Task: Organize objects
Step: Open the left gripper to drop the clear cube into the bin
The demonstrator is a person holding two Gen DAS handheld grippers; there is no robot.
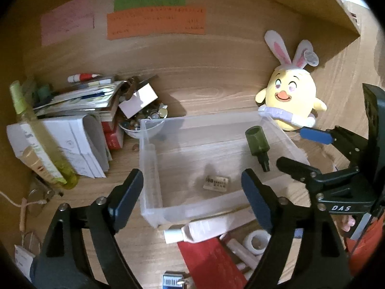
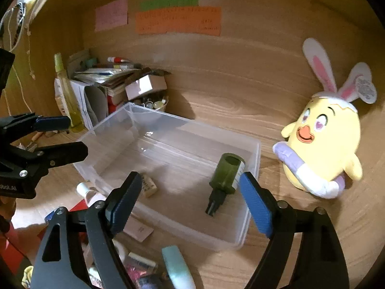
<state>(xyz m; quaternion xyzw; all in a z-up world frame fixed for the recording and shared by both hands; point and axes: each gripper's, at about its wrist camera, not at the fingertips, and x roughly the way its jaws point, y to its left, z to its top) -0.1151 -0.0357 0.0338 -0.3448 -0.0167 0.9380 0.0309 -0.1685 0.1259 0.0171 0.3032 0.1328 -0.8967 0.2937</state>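
Observation:
A clear plastic bin [image 1: 149,168] [image 2: 250,207] sits on the wooden desk. Inside it lie a small green bottle with a black nozzle [image 1: 258,144] [image 2: 225,178] and an eraser [image 1: 215,183] [image 2: 148,185]. My left gripper [image 1: 192,197] is open and empty, above the bin's near edge. My right gripper [image 2: 190,200] is open and empty, just above and in front of the green bottle; it also shows at the right of the left wrist view [image 1: 298,147]. The left gripper shows at the left of the right wrist view [image 2: 69,137].
A yellow chick plush with bunny ears [image 1: 288,96] [image 2: 324,149] stands right of the bin. Books, papers and a bowl of small items [image 1: 142,120] crowd the left. A white tube [image 1: 204,228], red card [image 1: 211,262], tape roll [image 1: 256,240] and a teal tube [image 2: 176,267] lie in front.

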